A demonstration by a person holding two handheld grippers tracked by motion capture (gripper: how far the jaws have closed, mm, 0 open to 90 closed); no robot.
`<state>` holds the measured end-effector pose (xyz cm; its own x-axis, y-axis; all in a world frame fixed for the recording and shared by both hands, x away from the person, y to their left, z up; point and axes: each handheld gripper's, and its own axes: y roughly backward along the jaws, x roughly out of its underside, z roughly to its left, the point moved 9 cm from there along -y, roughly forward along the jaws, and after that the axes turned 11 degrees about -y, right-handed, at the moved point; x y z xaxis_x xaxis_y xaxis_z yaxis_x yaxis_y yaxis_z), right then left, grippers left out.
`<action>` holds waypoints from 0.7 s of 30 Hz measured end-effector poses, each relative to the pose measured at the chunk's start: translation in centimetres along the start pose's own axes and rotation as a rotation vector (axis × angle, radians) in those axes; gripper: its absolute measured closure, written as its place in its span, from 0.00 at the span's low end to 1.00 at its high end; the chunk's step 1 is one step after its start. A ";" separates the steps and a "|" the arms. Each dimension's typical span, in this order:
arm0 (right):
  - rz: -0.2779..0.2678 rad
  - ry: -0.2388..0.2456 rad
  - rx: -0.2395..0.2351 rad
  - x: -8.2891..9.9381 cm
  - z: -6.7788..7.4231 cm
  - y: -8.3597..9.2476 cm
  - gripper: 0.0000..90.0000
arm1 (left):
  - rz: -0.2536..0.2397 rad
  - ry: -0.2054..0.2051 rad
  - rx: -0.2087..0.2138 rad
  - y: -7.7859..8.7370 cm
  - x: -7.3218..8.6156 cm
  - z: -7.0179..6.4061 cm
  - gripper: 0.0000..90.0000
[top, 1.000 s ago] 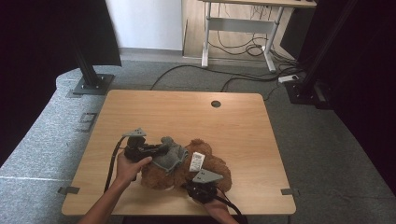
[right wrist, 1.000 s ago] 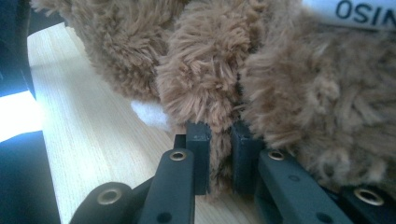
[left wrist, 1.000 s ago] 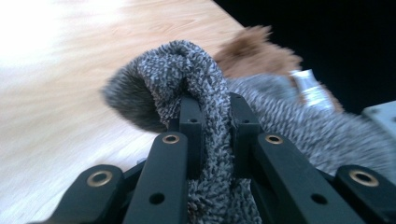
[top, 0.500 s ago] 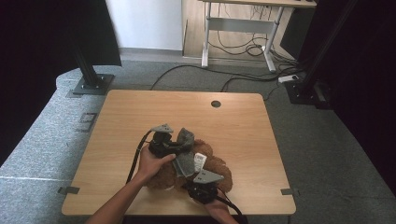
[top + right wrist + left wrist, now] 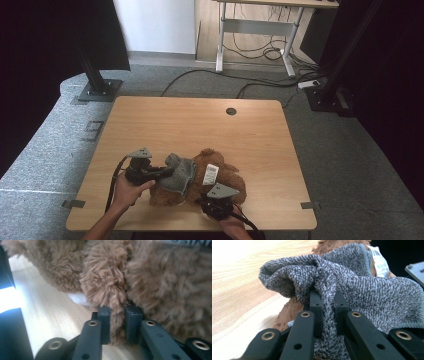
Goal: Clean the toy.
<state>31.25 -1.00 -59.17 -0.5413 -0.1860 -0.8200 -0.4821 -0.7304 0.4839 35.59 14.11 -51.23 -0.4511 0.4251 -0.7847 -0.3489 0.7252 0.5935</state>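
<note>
A brown plush toy [image 5: 225, 175] lies near the front edge of the wooden table [image 5: 200, 120], with a white label [image 5: 211, 174] on it. A grey knitted cloth [image 5: 181, 172] is draped over the toy's left side. My left gripper [image 5: 167, 171] comes in from the left and is shut on a bunched fold of that cloth [image 5: 362, 290], which sits pinched between its pads [image 5: 315, 302]. My right gripper [image 5: 220, 195] is at the toy's front. It holds a tuft of brown fur [image 5: 117, 290] between its pads [image 5: 103, 315]; its jaws have just been opening slightly.
The table has a round cable hole [image 5: 231, 111] near its back edge. Black stand bases [image 5: 97, 90] sit on the grey floor at the left and right. A desk frame with cables [image 5: 255, 50] stands behind the table.
The left gripper swung right over the toy with the grey cloth, then came back left and nearer the front edge, still holding the cloth. The right gripper stayed put.
</note>
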 end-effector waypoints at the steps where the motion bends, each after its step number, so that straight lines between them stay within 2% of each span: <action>1: 0.011 -0.018 -0.002 0.1 0.0 0.1 0.77 | 0.001 -0.008 -0.007 -0.1 0.0 -0.1 0.90; 4: 0.022 -0.031 -0.024 0.1 0.6 0.9 0.64 | -0.005 -0.009 0.000 -0.3 0.2 -0.2 0.90; 6: -0.008 -0.024 -0.036 -0.7 1.0 2.2 0.55 | -0.015 0.002 0.007 -0.4 0.3 -0.2 0.90; 8: -0.053 -0.015 -0.018 -2.1 0.9 4.0 0.48 | -0.019 0.007 0.011 -0.5 0.4 -0.2 0.90; 11: -0.093 -0.022 0.001 -4.1 0.4 6.0 0.42 | -0.024 0.003 0.012 -0.5 0.5 -0.4 0.90; 14: -0.129 -0.021 0.039 -6.4 -0.7 7.6 0.39 | -0.028 0.004 0.013 -0.6 0.5 -0.5 0.90; 16: -0.134 -0.028 0.055 -7.7 -1.8 8.1 0.38 | -0.033 0.006 0.017 -0.6 0.6 -0.6 0.90; 18: -0.109 -0.040 0.074 -8.4 -3.1 7.8 0.36 | -0.038 0.011 0.018 -0.6 0.6 -0.5 0.90; 21: -0.035 -0.079 0.079 -7.7 -5.2 6.4 0.35 | -0.039 0.011 0.021 -0.6 0.6 -0.5 0.90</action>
<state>35.89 -7.61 -51.35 -0.5739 -0.1065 -0.8119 -0.5528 -0.6812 0.4801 35.07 13.67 -52.00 -0.4464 0.3900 -0.8053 -0.3497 0.7524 0.5583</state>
